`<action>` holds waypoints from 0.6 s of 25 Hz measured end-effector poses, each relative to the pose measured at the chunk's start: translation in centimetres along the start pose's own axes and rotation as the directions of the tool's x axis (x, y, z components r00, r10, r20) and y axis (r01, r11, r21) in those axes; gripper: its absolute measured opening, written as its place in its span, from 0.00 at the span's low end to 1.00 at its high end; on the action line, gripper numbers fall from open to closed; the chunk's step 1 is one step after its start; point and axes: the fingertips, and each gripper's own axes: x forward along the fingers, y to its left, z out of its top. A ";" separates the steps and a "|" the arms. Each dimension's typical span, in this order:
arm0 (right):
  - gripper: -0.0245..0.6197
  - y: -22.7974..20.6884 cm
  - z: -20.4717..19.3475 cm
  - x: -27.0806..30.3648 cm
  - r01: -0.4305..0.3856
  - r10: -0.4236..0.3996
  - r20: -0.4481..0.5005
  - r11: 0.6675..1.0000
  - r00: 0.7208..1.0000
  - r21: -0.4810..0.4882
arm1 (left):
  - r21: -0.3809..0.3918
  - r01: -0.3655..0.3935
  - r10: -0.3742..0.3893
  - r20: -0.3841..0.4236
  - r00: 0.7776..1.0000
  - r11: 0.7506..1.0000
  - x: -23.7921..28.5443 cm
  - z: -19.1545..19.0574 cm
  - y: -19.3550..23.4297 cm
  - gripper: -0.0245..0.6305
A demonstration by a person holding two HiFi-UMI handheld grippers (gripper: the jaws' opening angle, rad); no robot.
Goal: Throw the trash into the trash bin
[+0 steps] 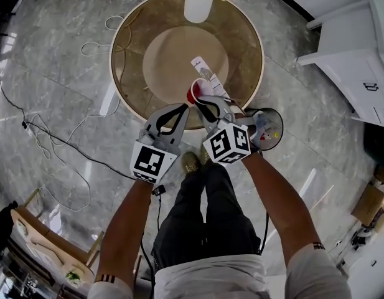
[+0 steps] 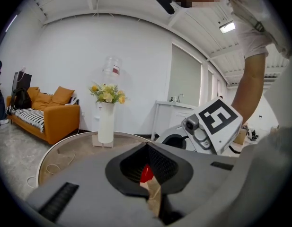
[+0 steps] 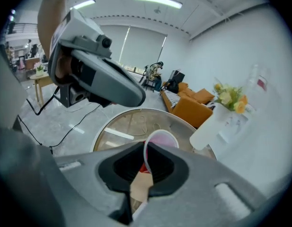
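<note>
Right gripper: clenched on the rim of a red paper cup, one jaw inside the mouth and one outside, so only a thin wall is pinched.
Left gripper: jaws pressed together with nothing between the tips; the red of the cup shows just beyond them.
Cup position: centre of the head view, over the near edge of the round glass table, tilted with its mouth sideways.
Trash bin: on the floor just right of the right gripper's marker cube, lower right of the table, with scraps already in it.
Risk, slipping: a grip on one side of the rim may let the cup swing or pull free on a quick turn toward the bin.
Risk, crushing: the wall could fold, then stick to a jaw on release.
Risk, missing: the bin's mouth looks small and sits partly under the forearm, so a drop from high up could land on the floor.
Risk, spilling: I cannot tell whether the cup holds dregs.
Other item: a white printed packet lies on the table above the cup, near enough to be knocked.
</note>
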 end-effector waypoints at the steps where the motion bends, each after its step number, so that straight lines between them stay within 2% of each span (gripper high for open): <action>1: 0.07 -0.3 0.1 -0.9 0.021 -0.021 0.009 1.000 1.000 0.020 | -0.004 0.004 -0.004 0.009 1.000 1.000 0.1 0.3 -0.5 0.04; 7: 0.07 -2.4 -2.2 -6.6 0.161 -0.165 0.014 0.975 0.986 0.153 | -0.020 0.066 -0.065 0.045 0.997 0.998 2.1 2.3 -4.2 0.04; 15: 0.07 -3.8 -9.0 -12.7 0.316 -0.309 -0.073 0.904 0.948 0.286 | -0.016 0.173 -0.173 0.020 0.985 0.985 6.5 2.5 -9.2 0.04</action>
